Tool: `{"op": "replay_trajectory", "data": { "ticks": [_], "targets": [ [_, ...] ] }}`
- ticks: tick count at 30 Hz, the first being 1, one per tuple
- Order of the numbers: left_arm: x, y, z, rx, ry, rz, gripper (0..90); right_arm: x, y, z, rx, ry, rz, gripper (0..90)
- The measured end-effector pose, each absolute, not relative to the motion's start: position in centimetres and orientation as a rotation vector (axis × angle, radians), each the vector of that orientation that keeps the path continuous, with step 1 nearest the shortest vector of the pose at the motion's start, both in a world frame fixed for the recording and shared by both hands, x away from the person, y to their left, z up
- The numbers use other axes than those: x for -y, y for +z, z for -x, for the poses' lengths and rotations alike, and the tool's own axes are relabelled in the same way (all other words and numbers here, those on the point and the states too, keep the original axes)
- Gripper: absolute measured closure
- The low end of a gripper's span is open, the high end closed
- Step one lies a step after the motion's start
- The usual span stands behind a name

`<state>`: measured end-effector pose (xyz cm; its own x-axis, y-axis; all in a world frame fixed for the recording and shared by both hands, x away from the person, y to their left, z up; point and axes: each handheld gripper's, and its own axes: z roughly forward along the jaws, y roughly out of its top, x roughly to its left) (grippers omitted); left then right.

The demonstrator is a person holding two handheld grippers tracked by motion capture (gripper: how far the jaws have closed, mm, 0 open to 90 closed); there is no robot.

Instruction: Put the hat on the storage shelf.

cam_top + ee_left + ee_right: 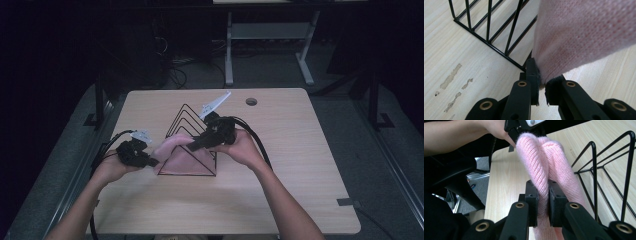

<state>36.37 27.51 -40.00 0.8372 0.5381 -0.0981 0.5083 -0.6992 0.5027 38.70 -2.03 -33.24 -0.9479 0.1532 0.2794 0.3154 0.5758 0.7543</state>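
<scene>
A pink knitted cloth [181, 156] hangs over the near end of a black wire rack [187, 114] in the middle of the wooden table [280, 165]. My left gripper [152, 161] sits at the cloth's left edge. In the left gripper view, the left gripper [542, 83] is shut on a corner of the cloth [584, 32], beside the rack [491, 32]. My right gripper [192, 145] reaches in from the right over the rack. In the right gripper view, the right gripper [543, 195] pinches a fold of the cloth [541, 157], with the rack [604, 170] at its right.
A round cable hole [251, 101] lies near the table's far edge. A white desk frame [265, 45] stands on the floor behind. Pale smears [451, 77] mark the tabletop left of the rack. Black cables trail from both grippers towards the person.
</scene>
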Motion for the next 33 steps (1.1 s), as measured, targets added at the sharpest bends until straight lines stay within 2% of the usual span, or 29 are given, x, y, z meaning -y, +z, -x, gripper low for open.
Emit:
{"op": "replay_trajectory", "data": {
  "ticks": [2,5,16,33],
  "targets": [
    [-27.5,-40.0,-36.3,-0.768,0.076,-2.486,83.2,2.1,-33.3,-38.7,2.616,-1.319,0.395,78.5],
    [-27.6,-39.8,-36.2,-0.764,0.076,-2.475,81.5,2.3,-33.3,-38.6,2.604,-1.335,0.398,68.8],
    [-28.2,-39.0,-35.6,-0.772,0.067,-2.43,66.9,5.0,-33.4,-38.3,2.583,-1.387,0.504,44.5],
    [-29.6,-38.8,-34.4,-0.801,0.08,-2.386,48.5,12.0,-34.3,-37.9,2.623,-1.368,0.77,32.1]
  ]
}}
